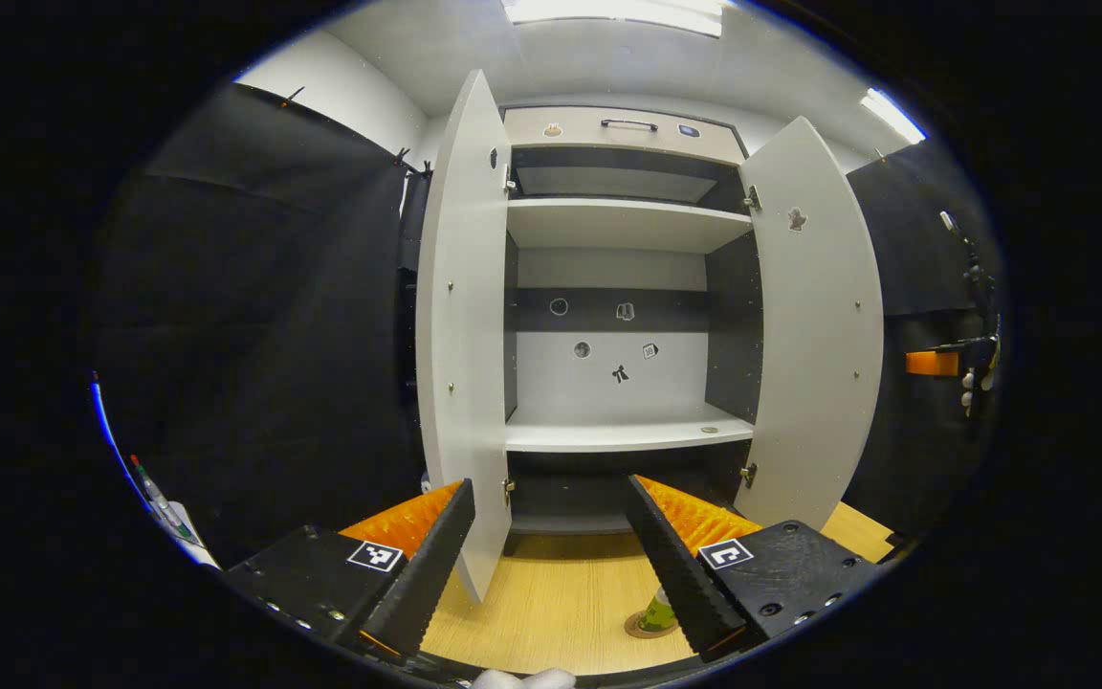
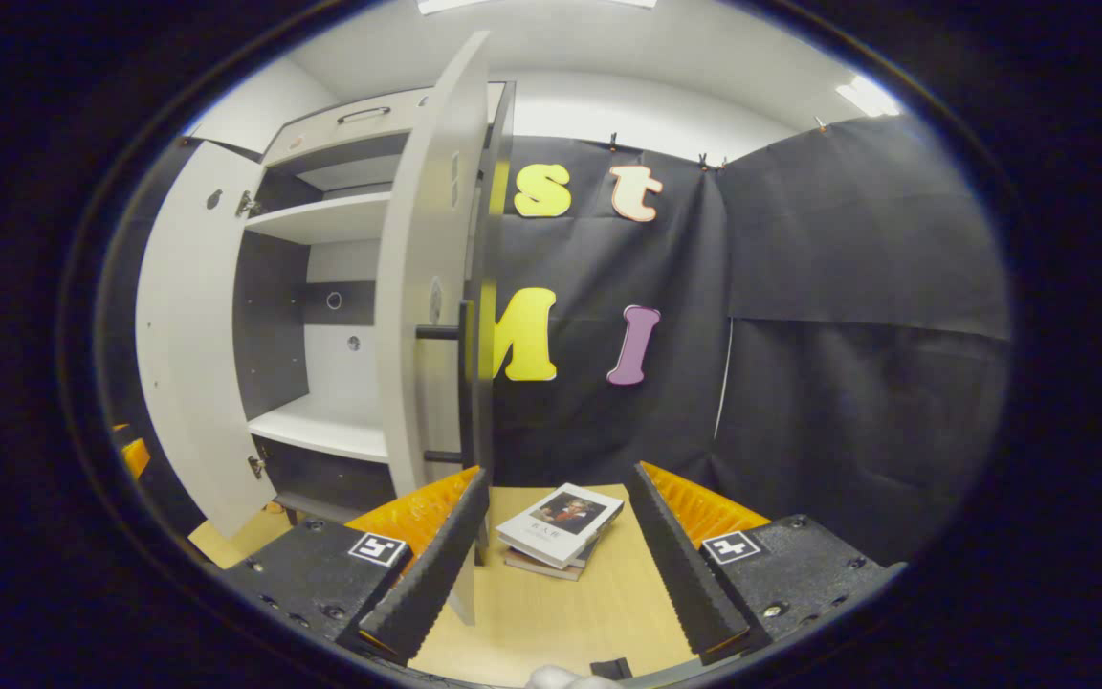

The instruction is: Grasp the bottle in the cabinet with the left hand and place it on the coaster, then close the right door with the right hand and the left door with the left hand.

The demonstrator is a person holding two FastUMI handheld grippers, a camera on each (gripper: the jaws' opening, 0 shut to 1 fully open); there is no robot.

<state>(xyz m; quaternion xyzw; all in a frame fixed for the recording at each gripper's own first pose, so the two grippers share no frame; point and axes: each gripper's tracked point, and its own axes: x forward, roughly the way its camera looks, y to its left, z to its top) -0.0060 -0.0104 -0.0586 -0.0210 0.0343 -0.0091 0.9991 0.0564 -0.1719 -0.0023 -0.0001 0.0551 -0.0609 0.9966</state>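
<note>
A: Two doors wide open on the cabinet (image 1: 623, 287): left door (image 1: 460, 325), right door (image 1: 814, 325). Shelves look bare.

B: Right door (image 2: 431, 277) sits at 10 o'clock off the right tool (image 2: 556, 536); jaws apart, holding nothing. Books (image 2: 561, 526) on the bench (image 2: 570, 612) between them.

A: Left tool (image 1: 551, 545) also spread, empty. Bottle (image 1: 661, 611) is on the coaster (image 1: 645, 629), 5 o'clock, partly behind one finger.

B: So placing looks done; both closings left.
</note>
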